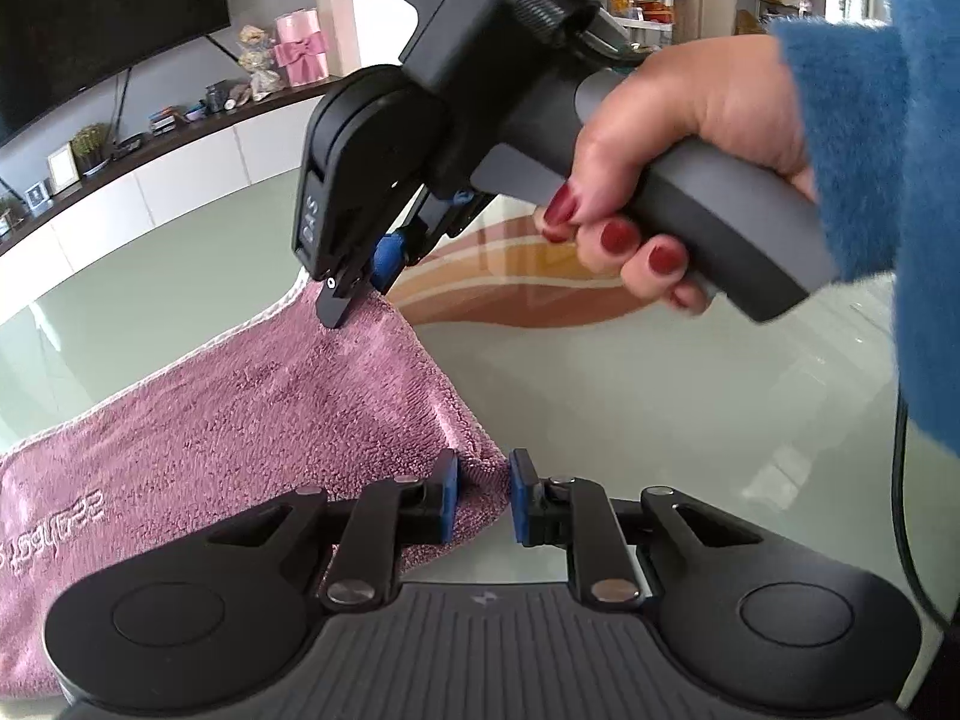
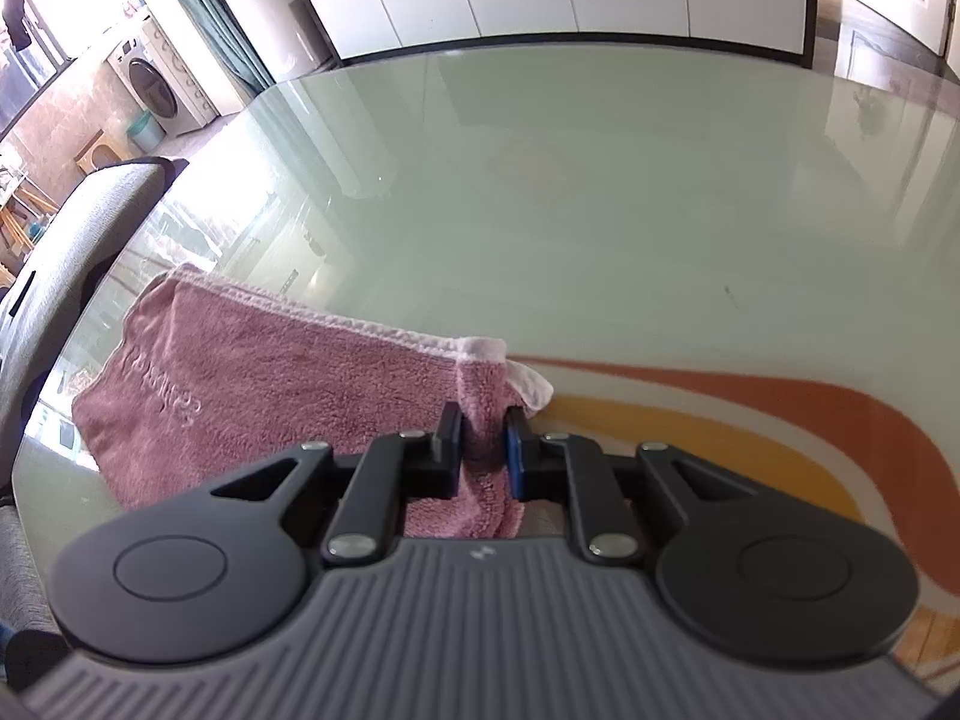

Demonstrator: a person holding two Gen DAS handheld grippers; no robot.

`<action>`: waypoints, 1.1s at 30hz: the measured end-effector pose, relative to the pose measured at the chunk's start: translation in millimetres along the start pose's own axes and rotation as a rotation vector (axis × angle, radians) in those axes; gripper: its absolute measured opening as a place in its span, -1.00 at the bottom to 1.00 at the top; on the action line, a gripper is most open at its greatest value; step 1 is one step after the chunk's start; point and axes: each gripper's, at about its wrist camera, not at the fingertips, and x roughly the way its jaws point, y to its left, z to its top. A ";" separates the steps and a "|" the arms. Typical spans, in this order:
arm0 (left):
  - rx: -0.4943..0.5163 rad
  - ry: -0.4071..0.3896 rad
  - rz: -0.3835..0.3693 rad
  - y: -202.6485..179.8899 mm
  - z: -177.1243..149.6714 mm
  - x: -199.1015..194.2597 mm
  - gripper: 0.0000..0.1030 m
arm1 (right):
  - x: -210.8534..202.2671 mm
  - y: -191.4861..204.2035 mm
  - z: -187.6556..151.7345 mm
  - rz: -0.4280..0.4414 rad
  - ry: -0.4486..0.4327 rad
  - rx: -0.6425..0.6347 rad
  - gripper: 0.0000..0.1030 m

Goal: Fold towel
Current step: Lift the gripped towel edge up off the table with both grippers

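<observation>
My right tongs [image 2: 485, 438] pinch one towel [image 2: 270, 378] corner and my left tongs [image 1: 483, 495] nip the other, narrow-set, ready to carry that edge across the tabletop [image 2: 600, 180].

Both views ride on hand-held claws and look steeply down along the fingers, close over the glass tabletop [image 2: 600, 192]. The left wrist view faces a wall with a TV [image 1: 90, 18] and takes in the right claw [image 1: 351, 300] from the side. Both share the pink towel [image 1: 240, 420] and the tabletop's orange pattern [image 2: 780, 408].
</observation>
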 end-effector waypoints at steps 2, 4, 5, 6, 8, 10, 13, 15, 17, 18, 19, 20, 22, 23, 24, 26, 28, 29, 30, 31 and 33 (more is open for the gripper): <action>0.011 0.000 -0.020 1.1 -5.5 -5.1 -0.61 | -6.9 1.1 -8.3 0.006 0.006 -0.002 -0.73; 0.018 0.003 -0.037 2.0 -10.5 -10.2 -0.61 | -13.2 2.5 -16.2 0.014 0.007 -0.005 -0.73; 0.026 0.006 -0.048 1.9 -14.7 -14.4 -0.61 | -17.4 3.7 -21.7 0.020 0.008 -0.007 -0.73; 0.035 0.009 -0.058 1.9 -18.9 -18.6 -0.61 | -20.0 4.2 -25.0 0.022 0.008 -0.007 -0.73; 0.052 0.015 -0.068 0.6 -24.0 -23.5 -0.61 | -25.2 5.3 -31.5 0.027 0.007 -0.006 -0.73; 0.070 0.017 -0.077 -1.5 -27.0 -26.1 -0.56 | -29.2 6.5 -37.6 0.025 0.005 -0.008 -0.73; 0.087 0.014 -0.094 -3.8 -30.1 -28.0 -0.27 | -28.3 7.5 -39.2 0.012 0.003 -0.004 -0.65; 0.093 0.014 -0.099 -5.0 -30.4 -28.2 -0.05 | -26.4 9.7 -38.0 -0.006 0.002 -0.004 -0.50; 0.110 0.014 -0.101 -6.7 -29.9 -29.1 -0.02 | -25.8 11.4 -38.7 -0.023 -0.006 -0.006 -0.31; 0.120 0.014 -0.099 -7.8 -30.0 -29.1 0.00 | -27.2 10.4 -40.2 -0.030 -0.018 -0.002 -0.26; 0.131 0.015 -0.097 -9.1 -30.5 -28.7 0.01 | -28.5 9.4 -41.6 -0.036 -0.029 0.002 -0.25; 0.145 0.014 -0.091 -10.6 -31.4 -27.6 0.01 | -29.8 8.4 -43.1 -0.043 -0.041 0.006 -0.25; 0.171 0.013 -0.073 -13.6 -32.9 -24.3 -0.01 | -29.7 3.3 -45.8 -0.041 -0.042 0.029 -0.25; 0.180 0.012 -0.063 -15.2 -33.3 -23.2 -0.04 | -29.0 -0.4 -47.6 -0.035 -0.039 0.042 -0.25; 0.188 0.011 -0.053 -16.7 -33.2 -22.4 -0.09 | -28.6 -1.4 -49.2 -0.033 -0.039 0.049 -0.25; 0.201 0.008 -0.033 -19.3 -31.5 -21.7 -0.17 | -26.7 -6.0 -51.3 -0.007 -0.050 0.075 -0.25; 0.210 0.009 -0.012 -20.8 -29.5 -21.1 -0.35 | -26.5 -8.0 -52.7 0.023 -0.060 0.089 -0.27; 0.218 0.012 0.007 -21.3 -28.0 -19.9 -0.47 | -26.8 -8.5 -53.0 0.031 -0.063 0.093 -0.29; 0.224 0.014 0.020 -21.9 -26.7 -19.4 -0.50 | -26.4 -10.2 -53.3 0.046 -0.068 0.106 -0.34; 0.225 0.018 0.022 -22.0 -25.4 -19.6 -0.50 | -25.4 -13.6 -53.6 0.064 -0.070 0.135 -0.50; 0.217 0.025 0.019 -21.9 -24.8 -21.2 -0.52 | -24.0 -21.2 -54.6 0.102 -0.070 0.194 -0.65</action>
